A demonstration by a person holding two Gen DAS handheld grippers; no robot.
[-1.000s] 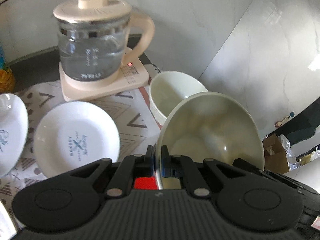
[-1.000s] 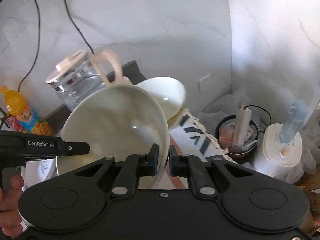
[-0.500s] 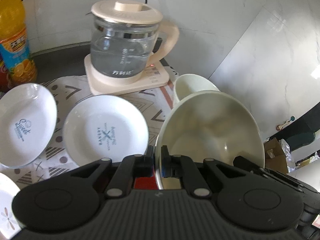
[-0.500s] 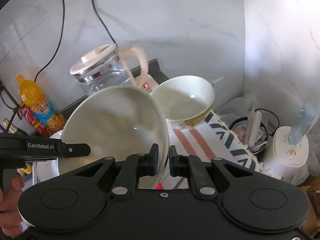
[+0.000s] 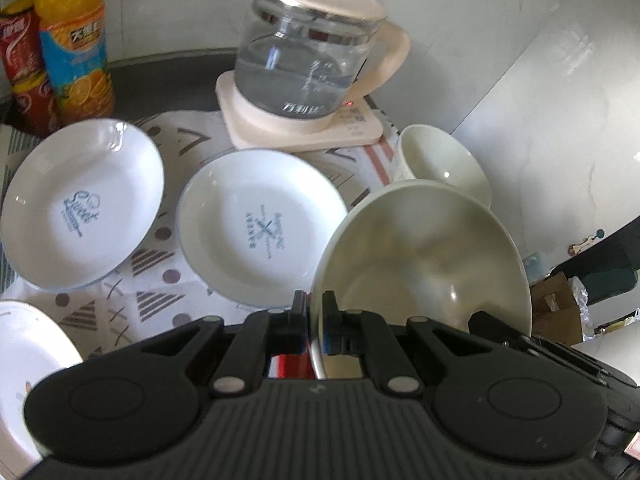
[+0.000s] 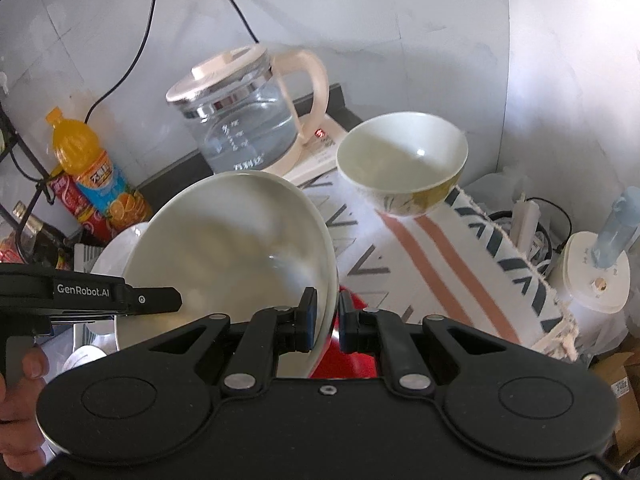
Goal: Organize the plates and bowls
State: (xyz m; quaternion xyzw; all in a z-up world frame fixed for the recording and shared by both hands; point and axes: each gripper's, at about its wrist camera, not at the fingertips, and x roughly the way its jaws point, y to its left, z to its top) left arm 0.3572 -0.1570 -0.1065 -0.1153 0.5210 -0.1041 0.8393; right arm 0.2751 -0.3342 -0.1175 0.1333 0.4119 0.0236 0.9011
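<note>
Evidently rigid, glazed and breakable, the large cream bowl (image 5: 424, 264) hangs tilted over the bench, left claw (image 5: 316, 320) and right claw (image 6: 326, 320) each clamped on its rim, the safest hold.

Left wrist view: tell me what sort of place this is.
Probably a home kitchen counter: a glass kettle on its base, plates on a patterned cloth, and drink bottles against the wall.

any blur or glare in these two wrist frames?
Left wrist: sharp in the centre, white plate at the lower-left edge smeared, fisheye bend at the borders. Right wrist: small cream patterned bowl and glass kettle motion-blurred; bright wash over the right wall.
</note>
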